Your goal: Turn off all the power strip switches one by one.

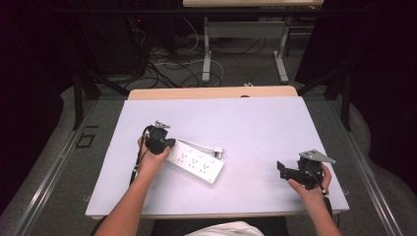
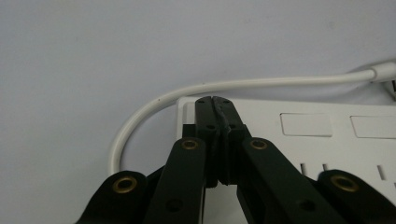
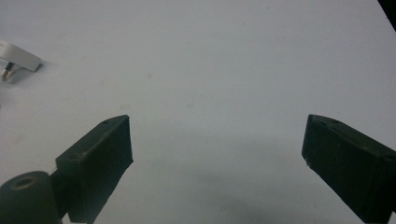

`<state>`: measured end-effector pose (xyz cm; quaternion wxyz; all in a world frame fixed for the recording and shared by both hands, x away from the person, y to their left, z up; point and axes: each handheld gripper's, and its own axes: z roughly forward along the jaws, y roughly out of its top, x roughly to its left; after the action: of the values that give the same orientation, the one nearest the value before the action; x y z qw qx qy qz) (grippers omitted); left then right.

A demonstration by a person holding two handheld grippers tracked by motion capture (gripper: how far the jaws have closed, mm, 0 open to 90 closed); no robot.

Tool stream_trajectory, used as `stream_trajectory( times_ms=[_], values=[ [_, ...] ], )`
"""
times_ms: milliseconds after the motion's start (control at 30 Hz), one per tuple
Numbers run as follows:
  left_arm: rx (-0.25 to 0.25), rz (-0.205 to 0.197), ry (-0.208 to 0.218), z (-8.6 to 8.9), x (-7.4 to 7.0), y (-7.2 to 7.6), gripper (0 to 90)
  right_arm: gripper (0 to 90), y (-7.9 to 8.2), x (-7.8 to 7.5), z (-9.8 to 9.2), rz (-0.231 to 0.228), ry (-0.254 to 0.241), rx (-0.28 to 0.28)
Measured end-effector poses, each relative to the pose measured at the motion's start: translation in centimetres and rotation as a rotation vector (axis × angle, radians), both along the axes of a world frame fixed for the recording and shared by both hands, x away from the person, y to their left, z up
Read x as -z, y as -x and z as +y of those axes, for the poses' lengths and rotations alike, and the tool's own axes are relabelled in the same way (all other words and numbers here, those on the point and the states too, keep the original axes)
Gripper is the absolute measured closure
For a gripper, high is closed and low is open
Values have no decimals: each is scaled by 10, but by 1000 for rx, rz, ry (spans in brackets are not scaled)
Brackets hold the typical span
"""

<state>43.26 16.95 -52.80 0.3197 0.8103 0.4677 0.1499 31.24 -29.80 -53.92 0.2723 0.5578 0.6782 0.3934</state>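
A white power strip is lying flat on the pale surface, a little left of the middle and nearer the front edge than the back, slanting from its upper left end down to its lower right end. The left tool is sitting over the strip's left end, with the person's left hand wrapped behind it. In the left gripper view that tool is showing its two jaws pressed fully together with nothing between them, their tips resting at the strip's end corner. The strip's white cable is curving out from that end and running along the far side toward a white plug lying just beside the strip. The right tool is hovering near the right front corner of the surface, well apart from the strip, held by the right hand. In the right gripper view its jaws are standing wide apart over bare surface, holding nothing, with the plug peeking in at the upper left.
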Motion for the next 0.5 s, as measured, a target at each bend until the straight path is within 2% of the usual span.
stream_trajectory(
  times_ms=[100,167,233,500],
  values=[
    [-3,16,-3,-1,0,1,900,92,0,0,-1,-10,3,3],
    [2,13,-9,-1,0,1,900,92,1,-1,-2,6,6,-2],
    [1,7,-8,-2,1,1,900,92,0,0,0,-7,-7,9],
    [1,7,-13,-2,1,1,900,92,0,0,0,-6,-11,7]
  ],
)
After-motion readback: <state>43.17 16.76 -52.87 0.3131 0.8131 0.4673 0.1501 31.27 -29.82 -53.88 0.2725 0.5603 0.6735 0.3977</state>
